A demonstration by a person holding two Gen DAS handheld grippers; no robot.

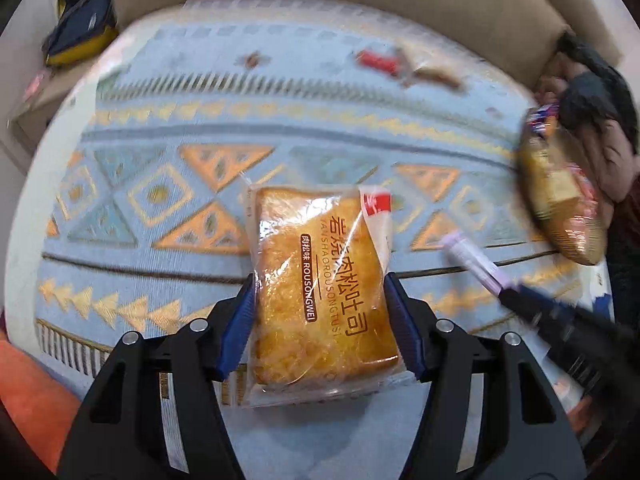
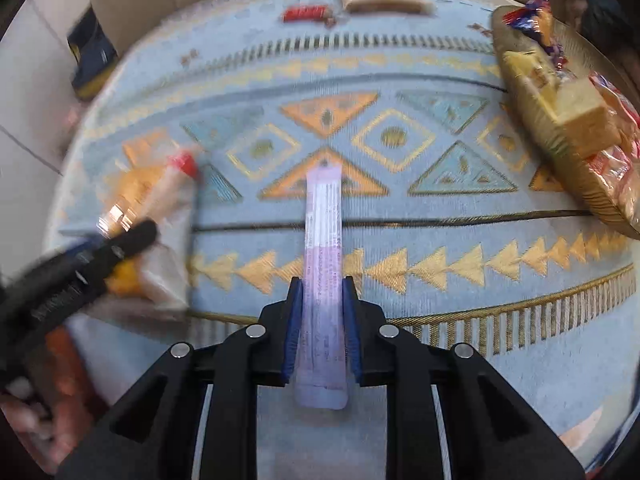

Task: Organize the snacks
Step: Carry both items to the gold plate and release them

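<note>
Both grippers hold snacks above the patterned rug.
Left gripper (image 1: 320,308) clamps a bagged toast (image 1: 320,280) at frame centre; right gripper (image 2: 322,312), jaws narrow, pinches a purple stick pack (image 2: 323,264) at centre. Gold tray (image 2: 560,128) of snacks sits upper right on the rug (image 2: 440,220).

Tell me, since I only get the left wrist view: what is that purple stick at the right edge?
Observer: A long purple snack sachet, clamped between the right gripper fingers.
Operator: And that gold heap at the far right?
Observer: A gold tray holding wrapped snacks, a bread slice among them.
Operator: How does my toast packet look from there?
Observer: Blurred: the meat floss toast packet hangs from the left gripper, above the patterned rug.
</note>
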